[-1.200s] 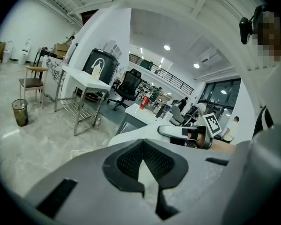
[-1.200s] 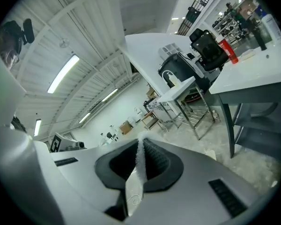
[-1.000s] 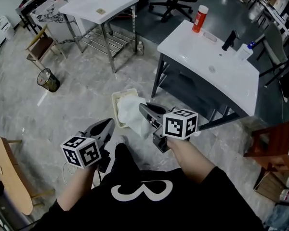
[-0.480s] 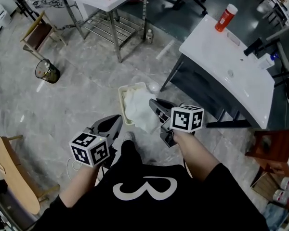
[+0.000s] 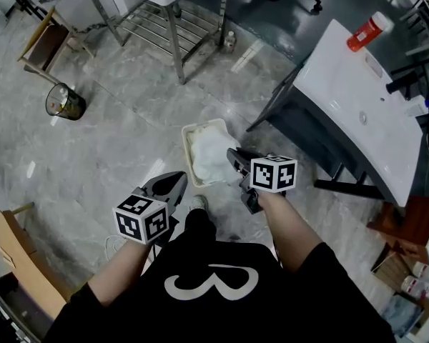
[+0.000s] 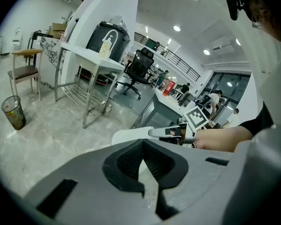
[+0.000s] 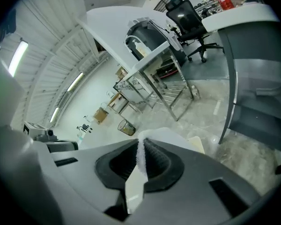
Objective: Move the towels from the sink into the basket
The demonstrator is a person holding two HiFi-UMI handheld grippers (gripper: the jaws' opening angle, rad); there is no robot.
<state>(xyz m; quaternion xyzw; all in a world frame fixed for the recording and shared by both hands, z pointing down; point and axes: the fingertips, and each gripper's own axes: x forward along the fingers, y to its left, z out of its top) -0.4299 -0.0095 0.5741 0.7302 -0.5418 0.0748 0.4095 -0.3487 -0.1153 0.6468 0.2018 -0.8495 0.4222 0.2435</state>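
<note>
Towel [image 5: 209,156] is white, soft and bunched into a loose heap with rumpled folds. Most of it lies inside the cream plastic basket [image 5: 186,152], and one edge is drawn up toward the right gripper [image 5: 234,160]. In the right gripper view that gripper [image 7: 141,153] has its jaws closed on a thin fold of the fuzzy white cloth, which stands upright between the ribbed pads. The rest of the heap and a corner of the basket [image 7: 197,145] lie just beyond the tips.

The left gripper [image 5: 176,182] hangs near the basket's near left corner without touching it. Its own view shows the left gripper [image 6: 143,144] with tips together and nothing between them.

The basket is rectangular and sits on the floor [image 5: 114,148]. There is bare floor to its left and far side. The dark leg of the sink unit [image 5: 272,113] stands near its far right corner, and a shoe [image 5: 198,203] sits just beside its near edge.

The floor is glossy grey marbled tile. At the right is the white sink tabletop [image 5: 343,91], carrying an orange-red bottle [image 5: 368,31] and a black faucet [image 5: 400,85]. A metal-legged table [image 5: 171,20] with a wire shelf stands at the far side, well apart from the basket, and a small waste bin [image 5: 64,102] stands at the left.
</note>
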